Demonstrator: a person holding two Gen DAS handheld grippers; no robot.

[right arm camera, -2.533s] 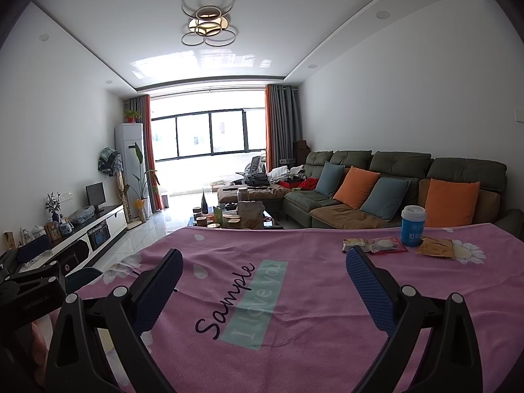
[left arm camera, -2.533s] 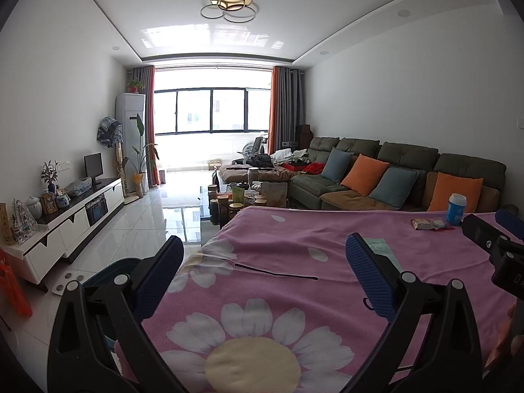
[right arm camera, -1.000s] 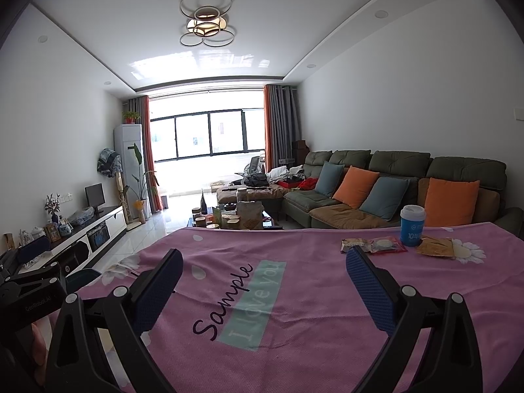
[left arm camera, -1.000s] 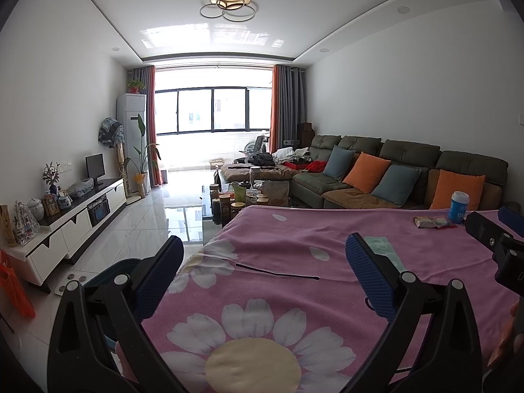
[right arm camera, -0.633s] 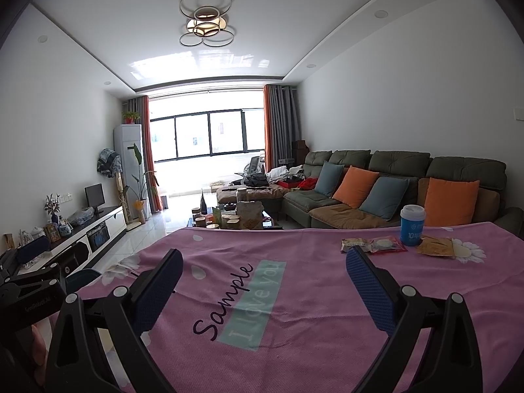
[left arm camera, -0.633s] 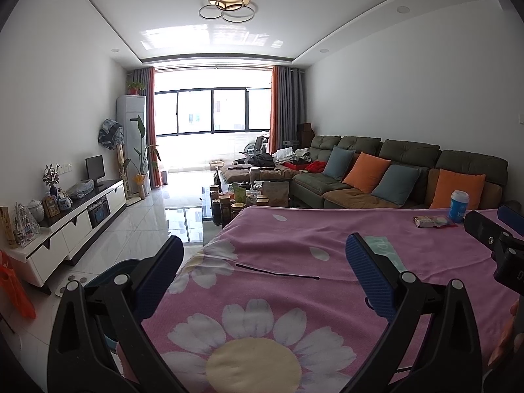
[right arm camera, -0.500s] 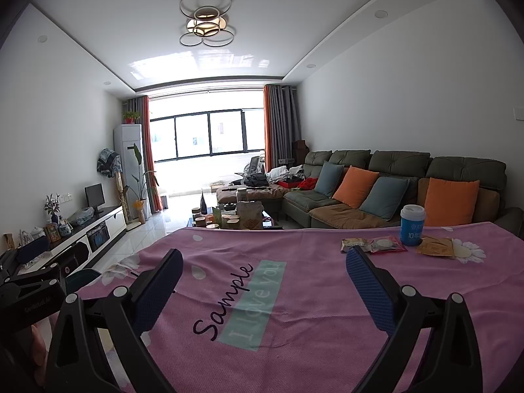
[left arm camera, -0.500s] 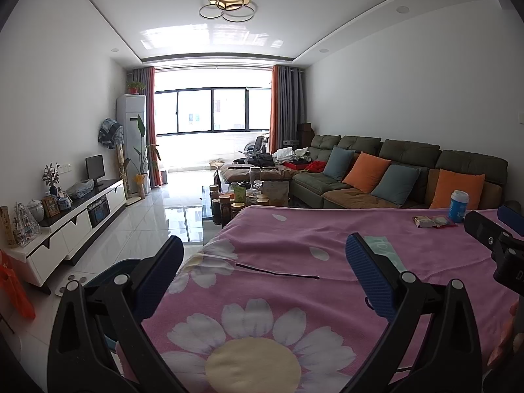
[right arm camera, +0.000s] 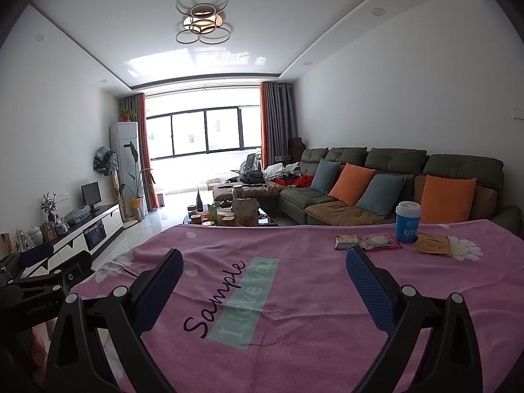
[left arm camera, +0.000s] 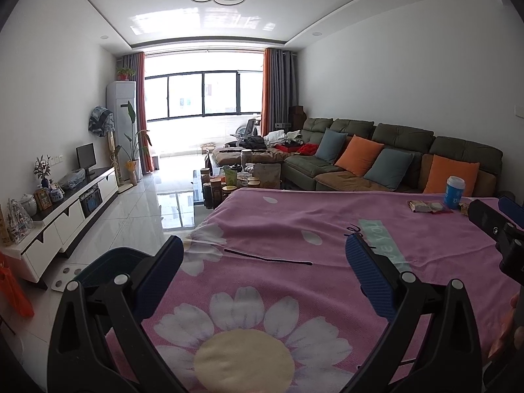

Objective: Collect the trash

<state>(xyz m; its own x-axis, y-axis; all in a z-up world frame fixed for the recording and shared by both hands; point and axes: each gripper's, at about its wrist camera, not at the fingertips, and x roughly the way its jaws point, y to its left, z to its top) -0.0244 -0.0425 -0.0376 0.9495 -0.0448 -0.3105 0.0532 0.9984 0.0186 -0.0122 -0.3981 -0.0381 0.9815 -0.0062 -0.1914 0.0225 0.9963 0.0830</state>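
Up front in the left wrist view, the left claw (left arm camera: pixel 263 263) hangs apart, empty, over the bench (left arm camera: pixel 278 222); a bin (left arm camera: pixel 108 265) waits below its edge.

From the right wrist view, the right claw (right arm camera: pixel 263 267) gapes too, aimed toward wrappers (right arm camera: pixel 366 241) beside a blue cup (right arm camera: pixel 407 222), well apart.

Pink cloth (right arm camera: pixel 294 294) lies open ahead; cup (right arm camera: pixel 407 222) – wrappers (right arm camera: pixel 366 241) far right.

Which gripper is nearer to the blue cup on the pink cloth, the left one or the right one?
Right. The right gripper faces the blue cup, which stands ahead, slightly to its right. The left gripper is further left; the cup sits far off to its right.
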